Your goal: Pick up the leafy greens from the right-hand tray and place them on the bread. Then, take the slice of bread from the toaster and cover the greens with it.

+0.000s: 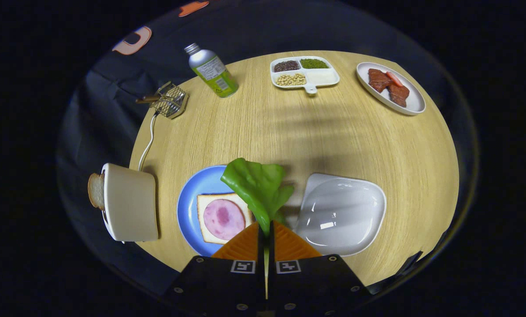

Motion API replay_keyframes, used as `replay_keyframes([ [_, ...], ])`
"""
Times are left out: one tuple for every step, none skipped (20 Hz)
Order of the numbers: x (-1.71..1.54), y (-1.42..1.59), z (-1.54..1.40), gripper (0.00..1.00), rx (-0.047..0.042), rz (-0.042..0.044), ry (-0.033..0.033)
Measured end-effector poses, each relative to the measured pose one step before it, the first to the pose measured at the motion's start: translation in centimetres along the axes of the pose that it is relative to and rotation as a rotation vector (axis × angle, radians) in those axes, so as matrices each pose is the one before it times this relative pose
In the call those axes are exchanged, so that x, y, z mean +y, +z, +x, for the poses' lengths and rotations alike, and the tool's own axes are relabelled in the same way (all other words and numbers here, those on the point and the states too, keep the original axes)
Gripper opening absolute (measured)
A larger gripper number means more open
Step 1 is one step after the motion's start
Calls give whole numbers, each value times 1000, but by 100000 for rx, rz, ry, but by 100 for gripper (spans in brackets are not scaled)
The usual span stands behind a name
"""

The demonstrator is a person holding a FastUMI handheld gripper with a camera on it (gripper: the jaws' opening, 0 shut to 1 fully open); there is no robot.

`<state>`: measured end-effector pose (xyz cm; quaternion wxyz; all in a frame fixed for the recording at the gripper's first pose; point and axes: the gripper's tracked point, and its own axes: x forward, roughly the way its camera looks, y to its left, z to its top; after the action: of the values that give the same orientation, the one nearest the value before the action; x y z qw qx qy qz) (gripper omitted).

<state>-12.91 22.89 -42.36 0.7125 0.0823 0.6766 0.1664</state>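
Note:
My gripper (266,229) is shut on the stem of the leafy greens (256,185), which hang lifted above the table between the blue plate and the white tray. On the blue plate (191,193) to the left of the fingers lies a slice of bread (210,204) topped with a round slice of ham (223,219). The white tray (340,213) to the right of the fingers holds nothing. Further left stands a white toaster (128,202) with a slice of bread (96,190) sticking out of its slot.
Beyond the fingers on the round wooden table stand a metal bottle (211,70), a small wire basket (169,101), a divided dish (305,72) of beans and grains, and a white plate (415,103) with meat slices. The toaster's cord (147,143) runs toward the basket.

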Motion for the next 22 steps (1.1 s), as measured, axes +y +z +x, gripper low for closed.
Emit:
replay_keyframes([
  [566,29,375,3,402,-698,476],
  [490,142,305,3,-208,-599,83],
  [323,50,469,3,167,-428,-834],
  [189,-12,453,4,621,-312,-1122],
  [101,-46,289,4,474,-558,-1017],
  [177,-272,453,5,1327,-841,-897],
  [222,-116,303,6,1036,-409,-361],
  [329,3,108,7,61,-550,693],
  [409,-2,204,8,317,-461,389],
  [524,-234,54,8,628,-326,1014],
  [466,-2,128,10,316,-997,969],
  [480,-123,2,11,389,-806,544],
  [483,-16,135,13,94,-1117,957],
  [357,-117,31,15,143,-423,758],
  [296,-87,63,19,340,-286,391],
  [391,-181,-124,23,473,-309,479],
  [402,-15,-146,33,111,-1011,807],
  [158,144,-40,36,-555,-839,24],
  [50,-125,-102,41,223,-665,-749],
  [181,-101,-347,46,-155,-104,-503],
  [282,201,-338,51,-758,-171,177],
  [463,181,-437,55,-744,-182,604],
])
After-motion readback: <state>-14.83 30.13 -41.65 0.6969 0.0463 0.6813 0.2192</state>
